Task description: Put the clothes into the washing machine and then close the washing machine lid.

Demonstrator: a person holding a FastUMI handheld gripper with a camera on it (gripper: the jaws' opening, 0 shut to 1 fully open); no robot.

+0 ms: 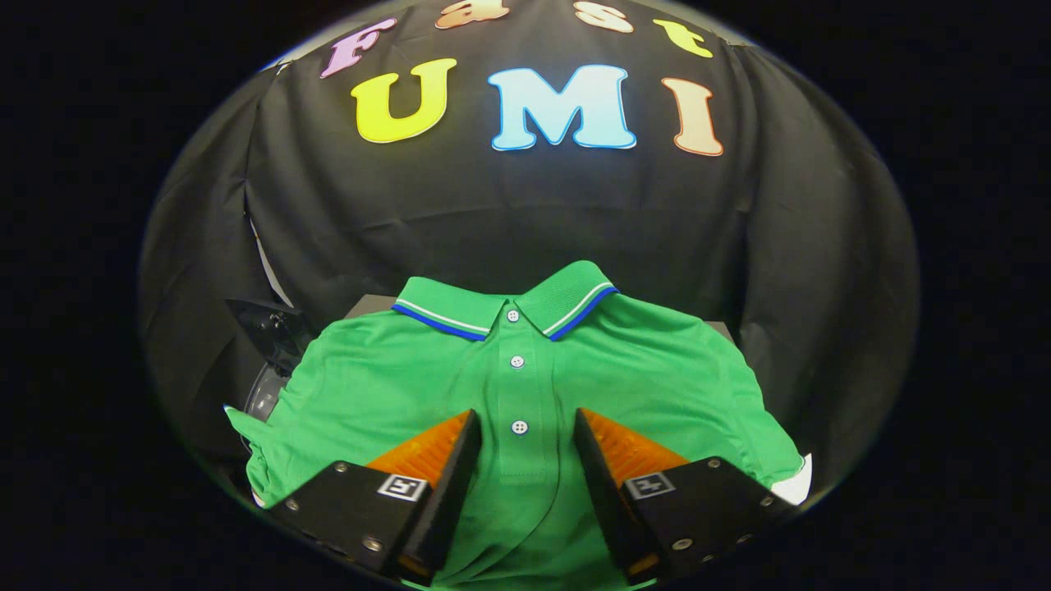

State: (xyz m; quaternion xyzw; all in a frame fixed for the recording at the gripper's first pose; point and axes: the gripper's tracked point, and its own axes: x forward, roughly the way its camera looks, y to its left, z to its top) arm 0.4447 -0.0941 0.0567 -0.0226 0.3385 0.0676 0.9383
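A green polo shirt (624,369) lies spread out flat, front side up, with its collar trimmed in blue and white at the far end. Three white buttons run down its placket. My gripper (525,414) hovers low over the shirt's near half, open, its two fingers standing either side of the placket and the lowest button. Nothing is pinched between the fingers. The surface under the shirt is almost wholly hidden by it.
Beside the shirt's left sleeve sits a dark, glossy object with a curved clear rim (267,361); I cannot tell what it is. A small white patch (798,484) peeks out past the right sleeve. Black cloth hangs close behind the collar.
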